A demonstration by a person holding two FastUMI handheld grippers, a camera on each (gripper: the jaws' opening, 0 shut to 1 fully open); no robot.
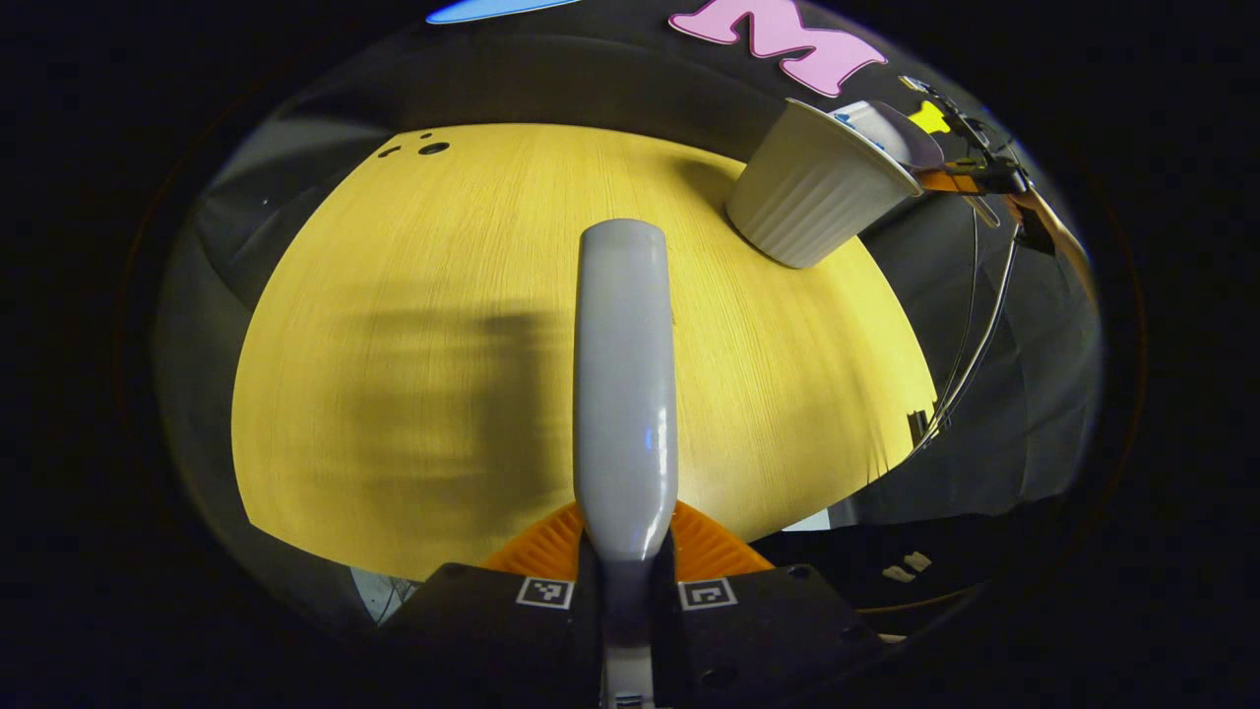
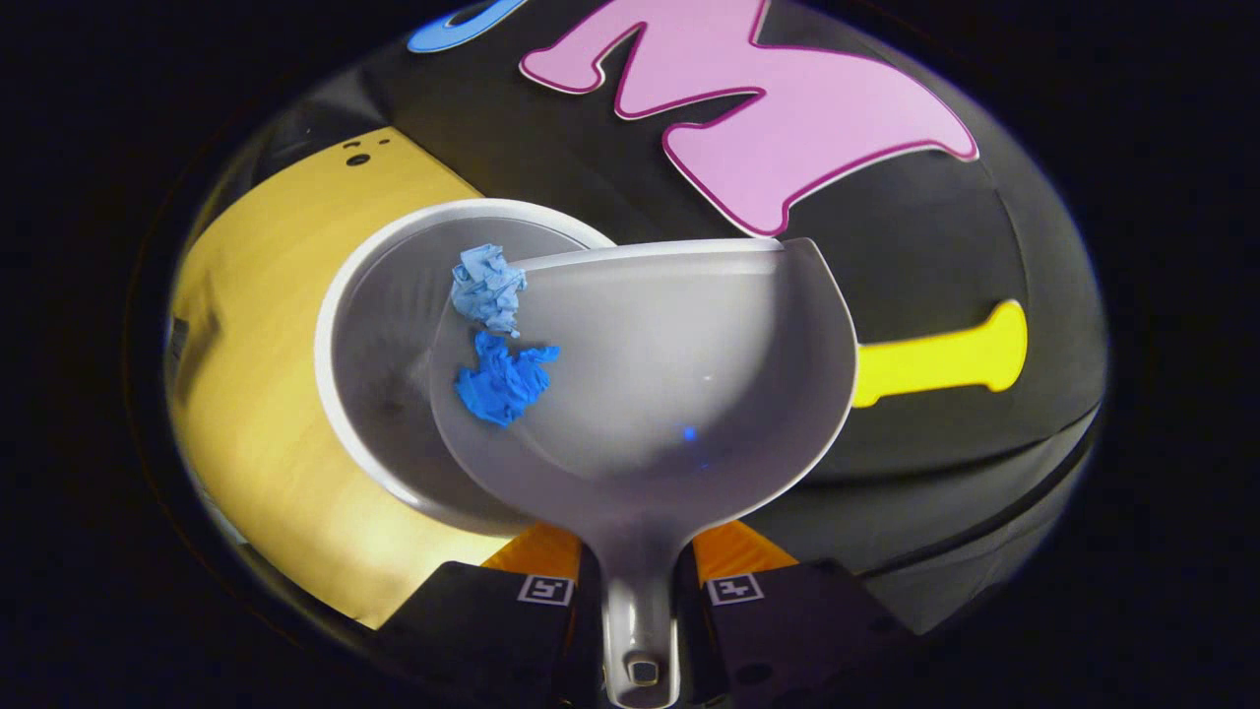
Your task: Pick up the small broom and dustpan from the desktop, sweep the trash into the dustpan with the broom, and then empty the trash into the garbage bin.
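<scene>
Dustpan (image 2: 650,394) tipped over the garbage bin (image 2: 379,394), 2 blue paper wads at its lip!

Right gripper (image 2: 640,576) clamps the dustpan's handle; the pale wad (image 2: 487,288) and dark wad (image 2: 504,380) sit at the left edge, above the bin (far right on the desktop (image 1: 413,325)). Left gripper (image 1: 626,551) grips the broom handle (image 1: 625,384) over bare wood.

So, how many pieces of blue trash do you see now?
2, both at the dustpan's tilted edge above the garbage bin: a pale blue wad and a darker blue wad just below. The dustpan may hide others.
</scene>
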